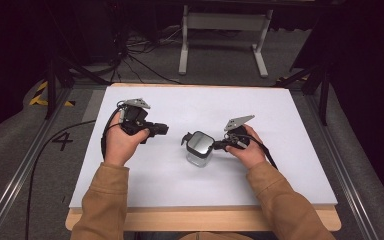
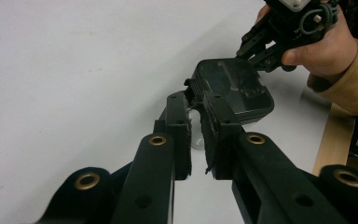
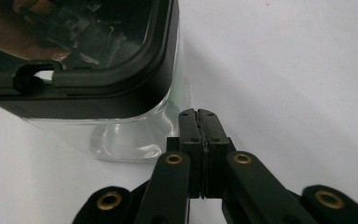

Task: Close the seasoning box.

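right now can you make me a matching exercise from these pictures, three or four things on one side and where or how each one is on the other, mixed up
Things:
1. left gripper
2. right gripper
3. container lid
4. white sheet

States or places:
A. black and glossy, sits on top of a clear container
B. jaws pressed flat together, beside the clear wall
C. covers the wooden table top
D. jaws slightly parted, pointing toward the container from the other side

Pairs: 1-D, 2-B, 3-A, 4-C
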A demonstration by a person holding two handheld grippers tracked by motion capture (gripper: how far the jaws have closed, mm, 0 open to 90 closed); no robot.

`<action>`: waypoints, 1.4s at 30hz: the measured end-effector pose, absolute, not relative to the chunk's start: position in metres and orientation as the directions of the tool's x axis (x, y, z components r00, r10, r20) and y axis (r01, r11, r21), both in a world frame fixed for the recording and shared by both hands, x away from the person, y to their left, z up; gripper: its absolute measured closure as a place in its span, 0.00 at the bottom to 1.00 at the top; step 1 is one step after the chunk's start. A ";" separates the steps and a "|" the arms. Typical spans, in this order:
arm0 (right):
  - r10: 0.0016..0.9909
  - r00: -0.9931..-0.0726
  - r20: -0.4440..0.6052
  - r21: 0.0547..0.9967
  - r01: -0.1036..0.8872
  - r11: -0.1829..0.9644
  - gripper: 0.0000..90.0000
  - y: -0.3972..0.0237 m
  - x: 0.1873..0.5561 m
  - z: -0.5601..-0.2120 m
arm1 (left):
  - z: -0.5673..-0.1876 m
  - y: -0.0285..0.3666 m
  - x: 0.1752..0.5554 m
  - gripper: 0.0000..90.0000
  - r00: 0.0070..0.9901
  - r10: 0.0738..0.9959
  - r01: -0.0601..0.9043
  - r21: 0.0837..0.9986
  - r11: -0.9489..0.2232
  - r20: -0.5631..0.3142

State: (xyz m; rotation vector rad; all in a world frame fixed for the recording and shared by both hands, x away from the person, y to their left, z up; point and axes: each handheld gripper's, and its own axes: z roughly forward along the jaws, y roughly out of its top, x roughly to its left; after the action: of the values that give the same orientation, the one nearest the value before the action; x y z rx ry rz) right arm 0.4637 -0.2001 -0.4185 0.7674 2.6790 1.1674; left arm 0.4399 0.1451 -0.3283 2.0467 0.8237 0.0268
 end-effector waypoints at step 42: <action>0.367 -0.929 0.044 0.666 0.302 0.683 1.00 -0.176 0.410 -0.408 | -0.329 0.145 0.440 0.90 0.778 0.556 0.547 0.750 -0.372 -0.292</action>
State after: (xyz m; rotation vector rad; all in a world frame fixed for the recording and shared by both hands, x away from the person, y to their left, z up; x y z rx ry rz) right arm 0.4103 -0.1757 -0.4075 0.5575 2.7960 1.0805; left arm 0.4396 0.1448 -0.3292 2.0474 0.8233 0.0122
